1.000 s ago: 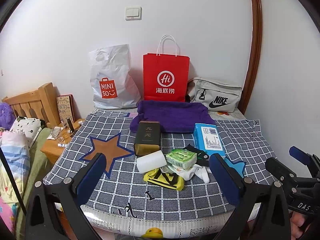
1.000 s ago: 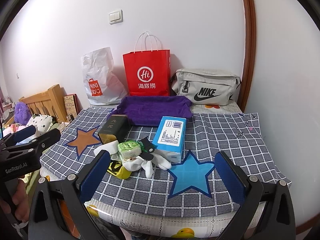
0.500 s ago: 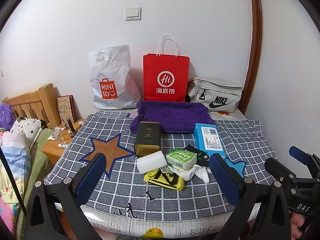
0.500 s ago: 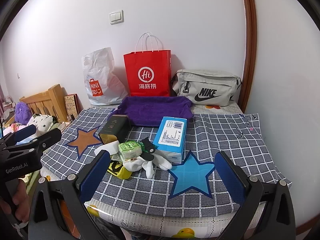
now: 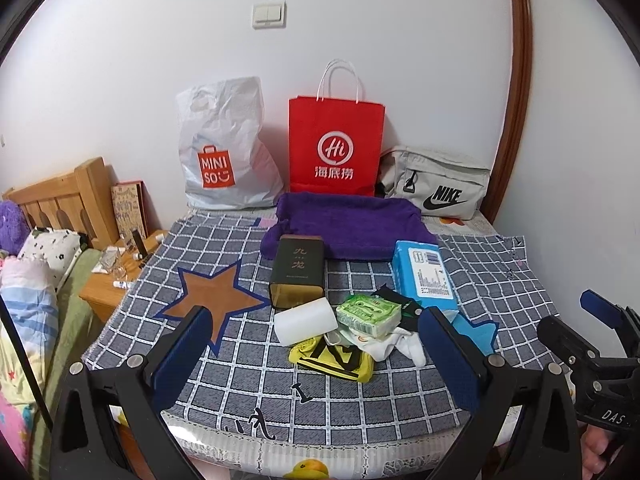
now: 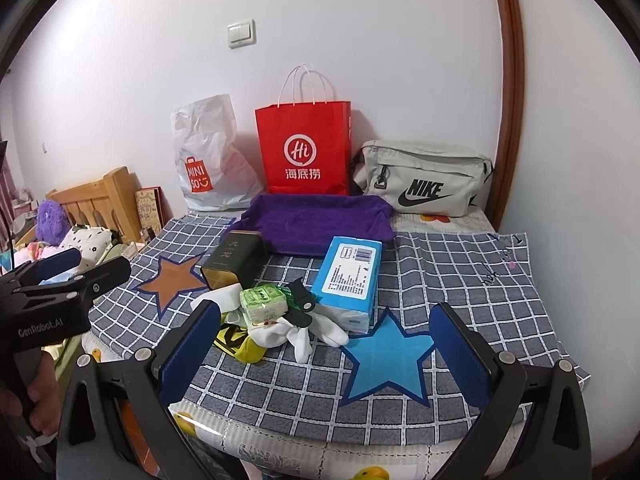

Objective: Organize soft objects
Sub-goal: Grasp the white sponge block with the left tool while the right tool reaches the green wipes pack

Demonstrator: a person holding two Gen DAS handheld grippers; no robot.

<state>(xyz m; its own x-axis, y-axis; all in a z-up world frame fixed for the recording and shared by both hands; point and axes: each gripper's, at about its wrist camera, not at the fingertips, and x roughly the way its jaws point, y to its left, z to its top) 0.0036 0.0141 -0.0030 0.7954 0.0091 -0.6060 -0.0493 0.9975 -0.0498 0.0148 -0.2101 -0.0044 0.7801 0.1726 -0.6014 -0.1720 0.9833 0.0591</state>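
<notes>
Hovering over the grey checked cloth (image 5: 248, 364), both grippers, left (image 5: 316, 354) and right (image 6: 326, 350), gape wide, holding nothing. White socks (image 6: 298, 334) touch the green tissue pack (image 6: 264, 302).

Purple towel (image 5: 352, 226), red paper bag (image 5: 337, 148), grey-and-white checked cloth (image 5: 248, 364) with brown star (image 5: 214, 300).

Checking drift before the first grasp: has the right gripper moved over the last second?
Yes, slightly. In the right wrist view the red bag and light switch sit a touch right of before, so the right gripper panned slightly left.
</notes>
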